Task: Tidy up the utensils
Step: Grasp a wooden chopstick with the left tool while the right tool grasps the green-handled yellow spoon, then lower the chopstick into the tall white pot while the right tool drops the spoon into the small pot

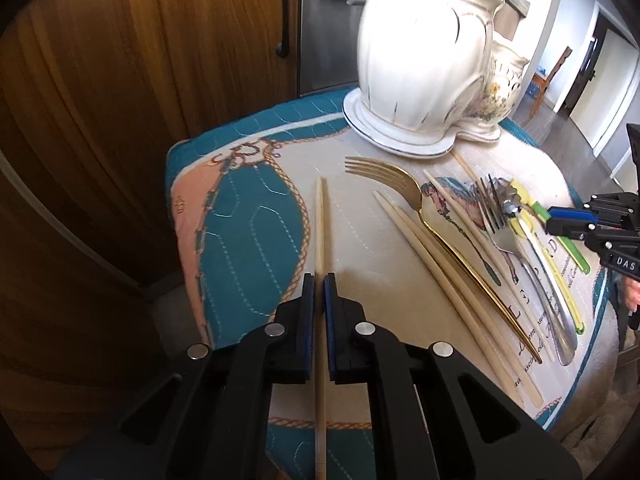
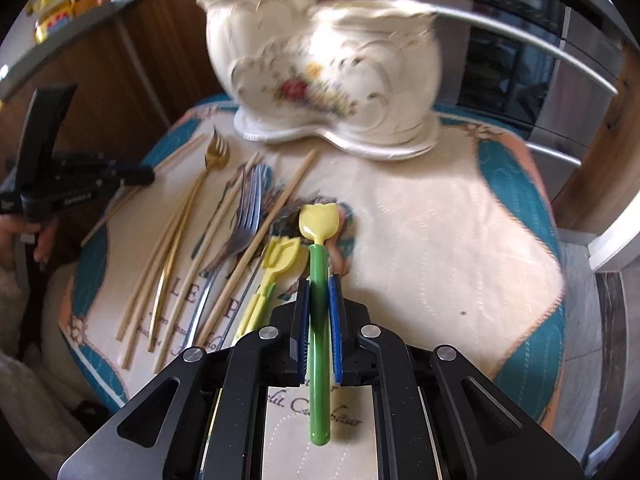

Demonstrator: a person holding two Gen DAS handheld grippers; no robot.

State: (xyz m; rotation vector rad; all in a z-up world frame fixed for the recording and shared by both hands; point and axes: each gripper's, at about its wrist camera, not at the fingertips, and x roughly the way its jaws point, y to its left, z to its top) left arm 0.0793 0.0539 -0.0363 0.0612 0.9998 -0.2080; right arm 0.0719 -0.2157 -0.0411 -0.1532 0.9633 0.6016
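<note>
Both tongs were clamped — left gripper point(image 1: 319, 294) on a chopstick point(image 1: 319, 236), right gripper point(image 2: 319, 296) on a green-handled spoon point(image 2: 319, 264). Ceramic holder point(image 2: 320, 72) stood behind on the quilted mat point(image 2: 440, 220); remaining forks, chopsticks lay between.

Printed on the tablecloth point(image 2: 400, 220) below the silver fork point(image 2: 248, 216): "LE P". Marked "DAS" on the right gripper point(image 1: 560, 216).

Your surface point(image 1: 360, 240) wears a quilted teal-and-cream cloth point(image 1: 248, 232); on it: white ceramic double vase point(image 1: 420, 60), gold metal fork point(image 1: 400, 192), silver forks point(image 2: 248, 216), pale wooden chopsticks point(image 1: 416, 240), yellow plastic fork point(image 2: 276, 264).
</note>
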